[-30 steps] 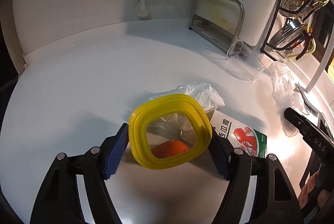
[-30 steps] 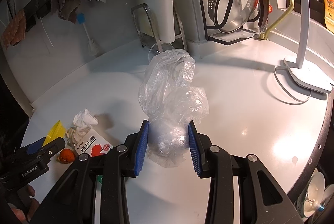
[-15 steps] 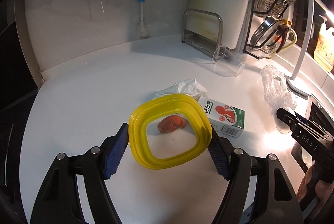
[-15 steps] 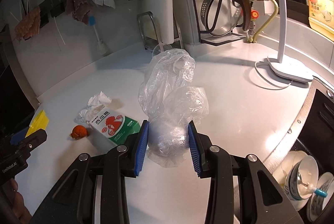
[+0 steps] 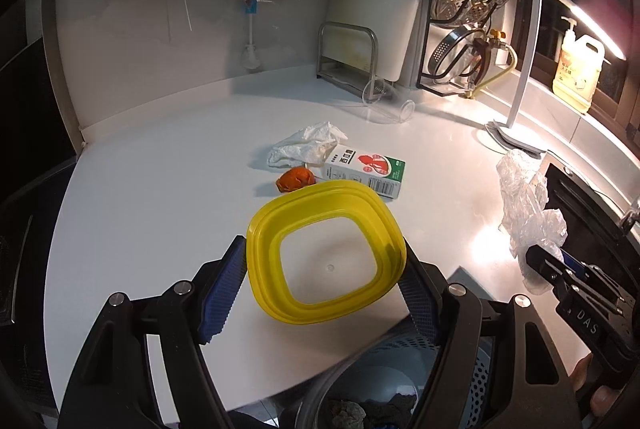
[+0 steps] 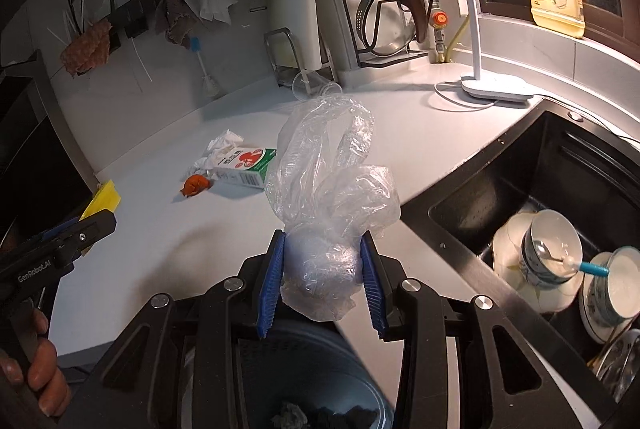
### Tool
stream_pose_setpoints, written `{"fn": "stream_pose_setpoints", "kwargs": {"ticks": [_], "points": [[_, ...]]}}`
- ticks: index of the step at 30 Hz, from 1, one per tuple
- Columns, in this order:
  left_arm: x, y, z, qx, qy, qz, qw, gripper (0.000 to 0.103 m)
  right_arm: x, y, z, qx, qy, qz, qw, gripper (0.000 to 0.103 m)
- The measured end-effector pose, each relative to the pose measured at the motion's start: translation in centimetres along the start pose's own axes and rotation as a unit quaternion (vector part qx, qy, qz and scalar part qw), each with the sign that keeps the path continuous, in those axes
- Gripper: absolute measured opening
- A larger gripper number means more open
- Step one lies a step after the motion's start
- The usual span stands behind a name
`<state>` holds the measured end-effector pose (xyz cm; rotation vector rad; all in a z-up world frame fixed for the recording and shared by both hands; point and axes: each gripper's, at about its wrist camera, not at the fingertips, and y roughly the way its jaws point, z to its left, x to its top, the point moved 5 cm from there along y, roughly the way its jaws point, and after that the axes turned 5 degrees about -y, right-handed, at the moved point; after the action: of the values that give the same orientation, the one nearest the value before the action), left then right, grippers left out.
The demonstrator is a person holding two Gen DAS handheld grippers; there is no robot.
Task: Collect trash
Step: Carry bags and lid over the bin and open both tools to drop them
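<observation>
My left gripper [image 5: 320, 283] is shut on a yellow plastic container [image 5: 326, 251], held above the counter's front edge. My right gripper [image 6: 322, 279] is shut on a crumpled clear plastic bag [image 6: 328, 185], held over the counter edge. A blue mesh trash bin [image 6: 320, 377] sits below both grippers and also shows in the left wrist view [image 5: 400, 381]. On the white counter [image 5: 160, 189] lie an orange peel [image 5: 295, 178], a crumpled tissue [image 5: 306, 148] and a green-and-white carton [image 5: 366, 169].
A black sink [image 6: 540, 189] with bowls and cups lies to the right. A white desk lamp [image 6: 494, 89], a tipped clear cup [image 5: 386, 101], a pot rack [image 5: 472, 41] and a cutting-board stand [image 5: 348, 49] stand at the back.
Both grippers pulled back from the counter and rose, each keeping its load. The trash bin has come into view below them. The peel, tissue and carton now lie farther away.
</observation>
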<state>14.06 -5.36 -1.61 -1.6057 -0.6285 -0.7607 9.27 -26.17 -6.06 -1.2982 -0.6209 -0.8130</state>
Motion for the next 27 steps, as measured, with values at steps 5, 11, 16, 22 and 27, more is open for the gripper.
{"fn": "stream_pose_setpoints", "kwargs": {"ticks": [5, 11, 16, 22, 27], "points": [[-2.7, -1.2, -0.4, -0.010, 0.003, 0.011, 0.9999, 0.071, -3.2, -2.5, 0.9, 0.000, 0.001, 0.008, 1.000, 0.036], [-6.0, -2.0, -0.8, -0.013, 0.016, 0.024, 0.9995, 0.071, -6.7, -4.2, 1.2, -0.002, 0.004, 0.023, 1.000, 0.036], [-8.2, -2.5, -1.3, -0.011, 0.030, 0.026, 0.9991, 0.071, -9.6, -4.6, 1.3, -0.002, 0.007, 0.043, 0.999, 0.036], [-10.9, -2.4, -1.7, -0.016, 0.045, 0.044, 0.9979, 0.071, -12.1, -4.9, 1.9, -0.004, -0.006, 0.057, 0.998, 0.036], [-12.4, -2.1, -1.9, -0.016, 0.049, 0.055, 0.9971, 0.071, -13.4, -4.9, 2.2, -0.002, -0.010, 0.066, 0.998, 0.036]]}}
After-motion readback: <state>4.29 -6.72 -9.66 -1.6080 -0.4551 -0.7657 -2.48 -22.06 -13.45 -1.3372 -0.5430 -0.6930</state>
